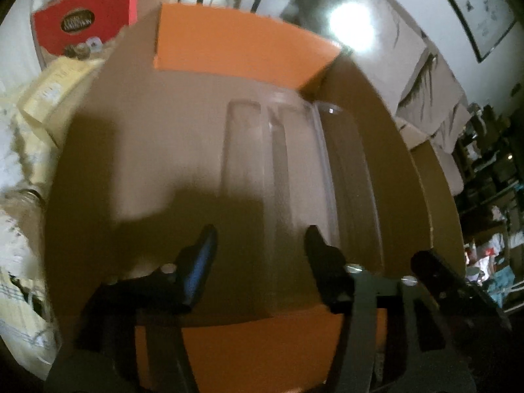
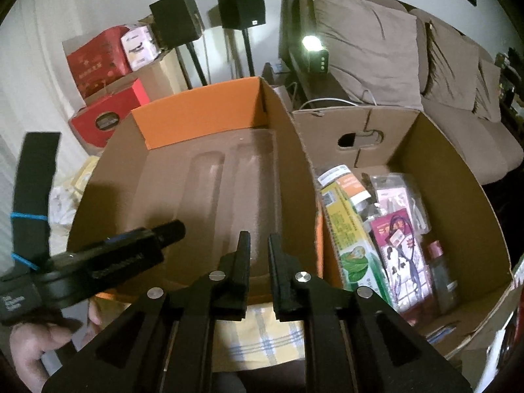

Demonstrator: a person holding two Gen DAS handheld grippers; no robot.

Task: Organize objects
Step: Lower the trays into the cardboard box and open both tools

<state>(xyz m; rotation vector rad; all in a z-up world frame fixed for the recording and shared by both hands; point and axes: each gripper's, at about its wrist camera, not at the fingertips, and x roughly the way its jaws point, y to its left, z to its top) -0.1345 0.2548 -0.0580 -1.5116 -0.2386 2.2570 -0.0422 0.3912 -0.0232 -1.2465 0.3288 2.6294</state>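
Inside the orange-lined cardboard box (image 2: 199,124), a clear plastic blister tray (image 2: 235,180) lies flat on the floor, apparently sorted apart from the packaged goods (image 2: 376,229) crowding the neighbouring carton (image 2: 458,177). The left gripper (image 1: 260,239) hangs above the tray, fingers spread and empty. The right gripper (image 2: 258,245) hovers at the near wall, fingers narrowly apart, holding nothing.

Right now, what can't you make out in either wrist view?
- Clear plastic tray in the orange-flapped box: left wrist view is blurred; whether its slots hold anything is unclear.
- Packets in the second box: right wrist view, print too small, lower ones overlapped.
- Red carton: left wrist view, label blurred.
- Left gripper: right wrist view, only one side shows.
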